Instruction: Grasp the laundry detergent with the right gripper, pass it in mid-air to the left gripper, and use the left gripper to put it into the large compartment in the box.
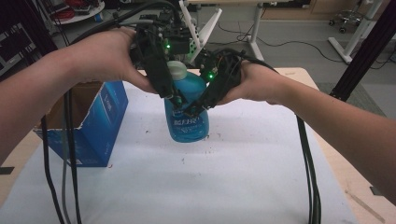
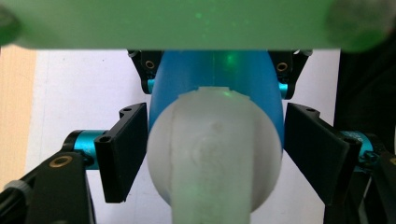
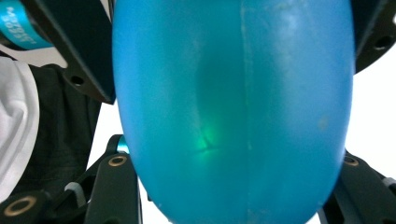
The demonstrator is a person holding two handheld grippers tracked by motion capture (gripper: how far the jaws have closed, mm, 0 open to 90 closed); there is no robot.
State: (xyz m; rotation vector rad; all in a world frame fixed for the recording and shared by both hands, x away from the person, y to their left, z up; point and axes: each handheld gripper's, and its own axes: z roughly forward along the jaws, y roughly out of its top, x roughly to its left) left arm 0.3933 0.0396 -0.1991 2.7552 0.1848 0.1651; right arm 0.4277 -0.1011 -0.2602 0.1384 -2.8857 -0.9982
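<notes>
The blue bottle stood upright on the white mat, near the middle of the table and just right of the open blue box. The right gripper was clamped on the bottle's body, its 2 jaws pressing the sides and steadying it. The left gripper came down from above over the white cap, its jaws partly open, 1 on each side of the cap. In the left gripper view the left jaw sat at the cap's edge and the right jaw stood slightly apart, so no firm grip showed yet. The step looked like taking hold of the cap. To do it well, the left jaws should centre on the cap, close evenly, and grip squarely before any twist, while the right gripper holds the bottle steady and upright so nothing tips or spills.
</notes>
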